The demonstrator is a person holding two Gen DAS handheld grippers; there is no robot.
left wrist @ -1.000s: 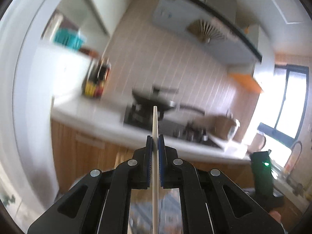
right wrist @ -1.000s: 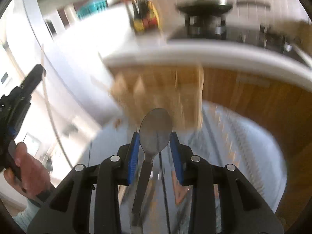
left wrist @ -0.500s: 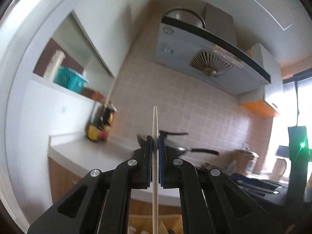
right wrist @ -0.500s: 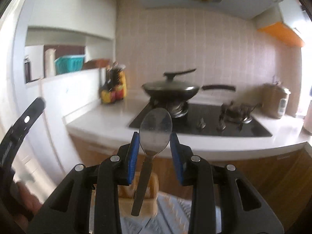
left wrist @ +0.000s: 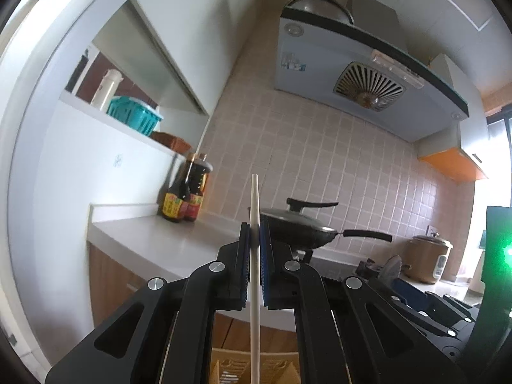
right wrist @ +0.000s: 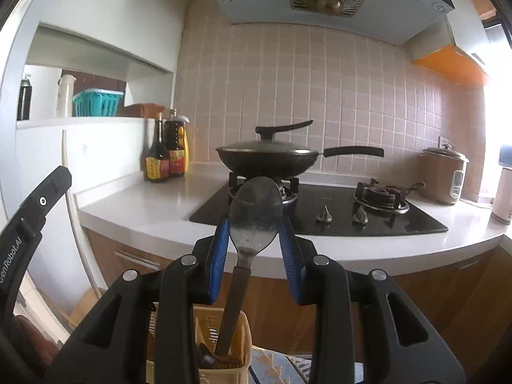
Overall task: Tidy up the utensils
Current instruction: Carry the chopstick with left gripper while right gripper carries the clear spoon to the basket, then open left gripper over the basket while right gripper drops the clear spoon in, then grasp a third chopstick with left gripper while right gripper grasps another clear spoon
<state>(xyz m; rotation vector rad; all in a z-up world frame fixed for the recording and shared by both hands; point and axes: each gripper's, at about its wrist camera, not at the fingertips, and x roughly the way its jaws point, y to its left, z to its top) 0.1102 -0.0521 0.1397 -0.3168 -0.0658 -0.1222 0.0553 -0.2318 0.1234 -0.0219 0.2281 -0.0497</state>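
Observation:
My left gripper (left wrist: pixel 254 228) is shut on a white chopstick (left wrist: pixel 255 275), held upright; its lower end hangs over a yellow slotted utensil holder (left wrist: pixel 224 369). My right gripper (right wrist: pixel 254 224) is shut on a metal spoon (right wrist: pixel 254 214) at the bowl, bowl up. The spoon's dark handle (right wrist: pixel 233 307) points down into the yellow utensil holder (right wrist: pixel 224 361). The left gripper (right wrist: pixel 28 224) and its chopstick (right wrist: pixel 72 211) also show at the left of the right wrist view.
A white counter (right wrist: pixel 153 204) carries two sauce bottles (right wrist: pixel 164 150), a black hob (right wrist: pixel 320 211) with a lidded wok (right wrist: pixel 268 156), and a rice cooker (right wrist: pixel 443 172). A range hood (left wrist: pixel 361 73) hangs above. A patterned cloth (right wrist: pixel 272 364) lies under the holder.
Both grippers have tilted up from the floor and holder to face the counter and wall. The views have gone from blurred to steady. Both grips are unchanged.

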